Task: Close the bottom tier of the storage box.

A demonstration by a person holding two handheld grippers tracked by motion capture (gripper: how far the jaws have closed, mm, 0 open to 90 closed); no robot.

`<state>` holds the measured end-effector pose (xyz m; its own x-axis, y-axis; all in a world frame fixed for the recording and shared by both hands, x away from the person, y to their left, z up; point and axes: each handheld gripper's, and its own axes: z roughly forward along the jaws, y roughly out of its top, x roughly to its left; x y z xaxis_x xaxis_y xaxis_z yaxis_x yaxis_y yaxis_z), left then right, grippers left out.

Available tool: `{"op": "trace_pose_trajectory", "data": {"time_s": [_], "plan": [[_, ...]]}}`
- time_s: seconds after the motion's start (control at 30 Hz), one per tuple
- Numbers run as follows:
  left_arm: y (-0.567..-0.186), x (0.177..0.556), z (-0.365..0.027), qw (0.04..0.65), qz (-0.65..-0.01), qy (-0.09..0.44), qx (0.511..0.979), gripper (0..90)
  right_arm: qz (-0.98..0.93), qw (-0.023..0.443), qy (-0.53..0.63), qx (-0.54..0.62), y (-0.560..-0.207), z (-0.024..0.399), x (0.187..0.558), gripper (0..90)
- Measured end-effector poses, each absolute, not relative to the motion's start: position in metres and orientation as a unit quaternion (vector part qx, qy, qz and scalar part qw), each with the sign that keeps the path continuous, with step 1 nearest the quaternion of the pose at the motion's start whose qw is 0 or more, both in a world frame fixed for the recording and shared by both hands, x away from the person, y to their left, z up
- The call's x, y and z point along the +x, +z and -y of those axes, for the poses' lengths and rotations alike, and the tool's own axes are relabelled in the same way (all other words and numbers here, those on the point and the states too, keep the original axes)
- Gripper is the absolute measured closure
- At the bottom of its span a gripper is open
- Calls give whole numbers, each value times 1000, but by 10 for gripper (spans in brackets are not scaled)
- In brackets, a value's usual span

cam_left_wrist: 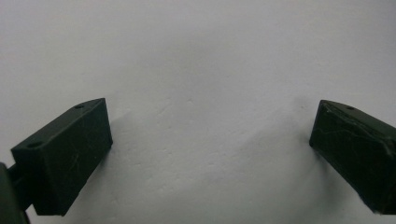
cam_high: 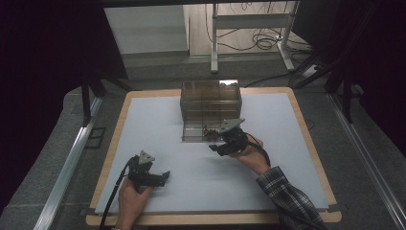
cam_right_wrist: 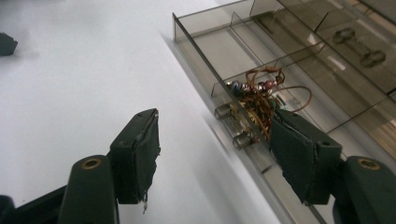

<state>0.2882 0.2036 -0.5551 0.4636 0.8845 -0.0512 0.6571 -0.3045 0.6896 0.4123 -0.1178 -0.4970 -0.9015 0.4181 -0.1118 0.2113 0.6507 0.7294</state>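
- Right now the tangled brown cord bracelet with coloured beads [cam_right_wrist: 261, 93] lies in the pulled-out drawer of the smoky clear plastic drawer box [cam_high: 210, 103].
- It looks light and floppy; grab the thick knot.
- Right gripper [cam_right_wrist: 215, 149] stands open with nothing between its jaws; left gripper [cam_left_wrist: 210, 154] is open too.

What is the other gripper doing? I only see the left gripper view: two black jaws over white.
Observer: The right gripper is at the front of a smoky clear drawer box.
Operator: Is a drawer open?
Observer: Yes, the bottom drawer is pulled out.
Operator: What's inside?
Observer: A beaded cord bundle, close to one jaw.
Operator: Is it grabbed?
Observer: It seems not. The jaws stand open, astride the drawer's front wall.
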Motion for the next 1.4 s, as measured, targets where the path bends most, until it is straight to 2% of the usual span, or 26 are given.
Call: {"op": "trace_pose_trajectory", "data": {"time_s": [1.03, 1.4], "plan": [[-555, 288, -203, 331, -489, 172, 788, 0, -910, 84, 360, 188, -521, 117, 415, 275], [-555, 288, -203, 332, -489, 172, 788, 0, -908, 86, 359, 198, -524, 120, 419, 272]]}}
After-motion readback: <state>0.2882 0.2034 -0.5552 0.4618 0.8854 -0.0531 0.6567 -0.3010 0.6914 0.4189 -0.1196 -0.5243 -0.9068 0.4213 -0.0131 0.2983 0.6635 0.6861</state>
